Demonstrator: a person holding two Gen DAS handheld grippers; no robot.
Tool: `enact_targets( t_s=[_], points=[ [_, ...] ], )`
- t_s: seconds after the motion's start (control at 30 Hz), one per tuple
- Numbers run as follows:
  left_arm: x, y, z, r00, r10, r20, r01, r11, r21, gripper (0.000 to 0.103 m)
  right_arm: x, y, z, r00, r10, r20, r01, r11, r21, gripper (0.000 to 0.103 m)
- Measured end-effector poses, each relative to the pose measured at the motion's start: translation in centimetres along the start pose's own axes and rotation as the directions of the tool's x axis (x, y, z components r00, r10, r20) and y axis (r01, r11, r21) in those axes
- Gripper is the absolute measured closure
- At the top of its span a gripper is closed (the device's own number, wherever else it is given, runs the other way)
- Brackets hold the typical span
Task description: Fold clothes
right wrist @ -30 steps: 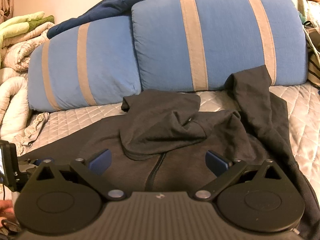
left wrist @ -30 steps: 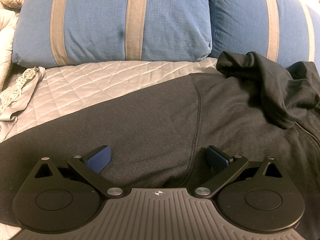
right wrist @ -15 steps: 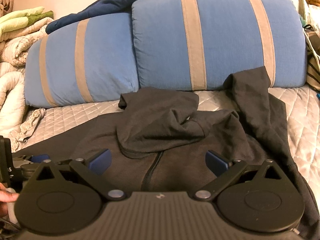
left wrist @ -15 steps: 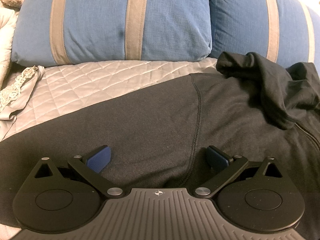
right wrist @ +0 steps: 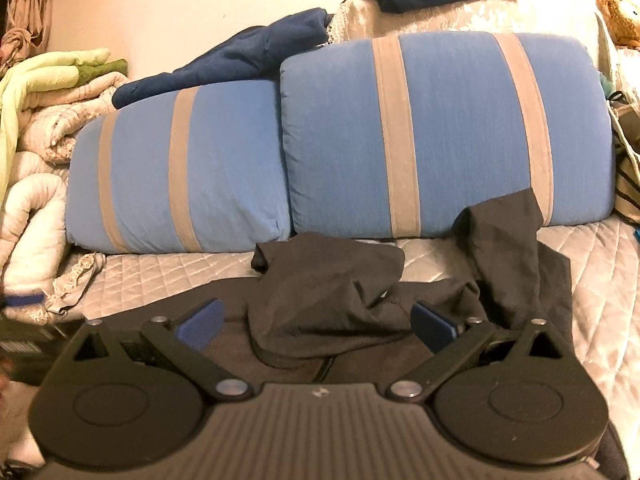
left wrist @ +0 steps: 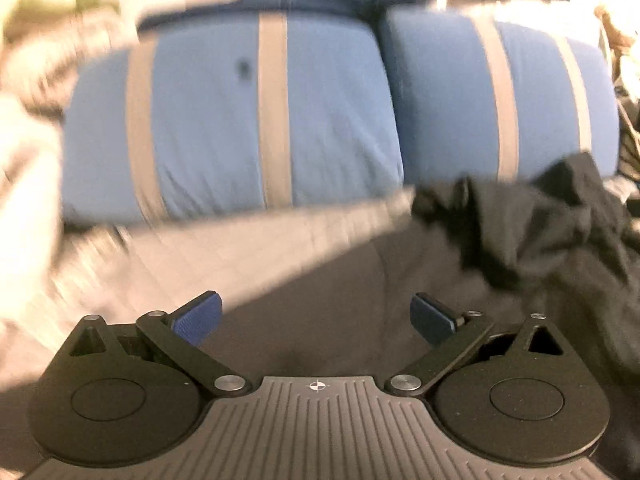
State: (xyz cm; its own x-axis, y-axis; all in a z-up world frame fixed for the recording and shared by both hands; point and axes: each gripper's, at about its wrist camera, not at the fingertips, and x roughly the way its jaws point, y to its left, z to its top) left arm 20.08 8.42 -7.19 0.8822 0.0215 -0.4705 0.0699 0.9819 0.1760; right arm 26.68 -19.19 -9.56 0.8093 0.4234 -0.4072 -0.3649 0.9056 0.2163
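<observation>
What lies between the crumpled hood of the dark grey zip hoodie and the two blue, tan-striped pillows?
Only a bare strip of the quilted grey bedspread; the right wrist view shows it clearly.

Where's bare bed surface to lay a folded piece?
Free: quilt left of the black hoodie, below the left pillow; another strip at far right beside the sleeve. Centre is crowded by the hoodie; blankets pile far left.

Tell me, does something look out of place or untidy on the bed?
Yes. The black hoodie is not laid flat: its hood is flopped crumpled over the chest, and one sleeve climbs against the blue striped pillow. A navy garment also lies on top of the pillows.
</observation>
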Motion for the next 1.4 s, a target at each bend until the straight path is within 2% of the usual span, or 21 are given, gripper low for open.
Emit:
enact_targets(
  t_s=[0.1, 0.27, 0.37, 0.43, 0.5, 0.67, 0.8, 0.87, 0.97, 1.1, 1.3, 1.4],
  points=[
    [-3.3, -0.3, 3.8, 0.999, -0.004, 0.044, 0.005, 1.0, -0.011, 0.0, -1.3, -0.5, 1.8, 1.0, 0.0, 0.006, 0.0, 1.0, -0.002, 0.0],
    [-7.8, -3.2, 9.6, 0.992, -0.084, 0.096, 0.089, 0.995, -0.053, 0.0, -4.3, -2.3, 6.6, 0.999, -0.029, 0.029, 0.029, 1.0, -0.012, 0.0],
    [-8.2, -5.5, 11.4, 0.98, -0.178, 0.094, 0.185, 0.979, -0.08, 0.0, -6.1, -3.8, 9.2, 0.996, -0.08, 0.043, 0.082, 0.996, -0.043, 0.0],
    [-7.7, -7.3, 12.2, 0.961, -0.262, 0.089, 0.27, 0.958, -0.095, 0.0, -7.1, -4.9, 10.1, 0.992, -0.117, 0.052, 0.12, 0.99, -0.069, 0.0],
    [-6.0, -9.1, 12.1, 0.947, -0.314, 0.074, 0.321, 0.941, -0.106, 0.0, -7.4, -6.3, 10.3, 0.987, -0.153, 0.044, 0.157, 0.982, -0.103, 0.0],
    [-1.6, -13.5, 10.8, 0.958, -0.288, 0.002, 0.285, 0.946, -0.157, 0.0, -5.2, -11.6, 7.7, 0.969, -0.242, -0.042, 0.229, 0.954, -0.193, 0.0],
    [0.5, -15.2, 8.2, 0.964, -0.265, -0.016, 0.256, 0.944, -0.209, 0.0, -3.2, -16.4, 5.2, 0.944, -0.314, -0.103, 0.297, 0.942, -0.155, 0.0],
    [1.1, -14.8, 6.5, 0.962, -0.271, -0.03, 0.253, 0.93, -0.267, 0.0, -2.3, -18.2, 4.3, 0.936, -0.328, -0.126, 0.309, 0.939, -0.149, 0.0],
    [1.8, -14.0, 5.7, 0.955, -0.286, -0.075, 0.244, 0.905, -0.348, 0.001, -0.8, -19.3, 3.7, 0.941, -0.307, -0.139, 0.285, 0.945, -0.16, 0.0],
    [1.4, -14.0, 5.8, 0.951, -0.306, -0.04, 0.275, 0.9, -0.338, 0.0, 1.8, -19.6, 3.5, 0.956, -0.255, -0.145, 0.23, 0.959, -0.167, 0.003],
    [1.4, -14.5, 6.0, 0.935, -0.352, -0.041, 0.321, 0.89, -0.325, 0.0, 7.0, -19.9, 4.3, 0.967, -0.177, -0.182, 0.165, 0.983, -0.077, 0.023],
    [1.3, -14.0, 5.9, 0.922, -0.386, -0.02, 0.356, 0.868, -0.345, 0.001, 8.9, -21.2, 5.0, 0.975, -0.163, -0.153, 0.172, 0.984, 0.048, 0.025]
  ],
)
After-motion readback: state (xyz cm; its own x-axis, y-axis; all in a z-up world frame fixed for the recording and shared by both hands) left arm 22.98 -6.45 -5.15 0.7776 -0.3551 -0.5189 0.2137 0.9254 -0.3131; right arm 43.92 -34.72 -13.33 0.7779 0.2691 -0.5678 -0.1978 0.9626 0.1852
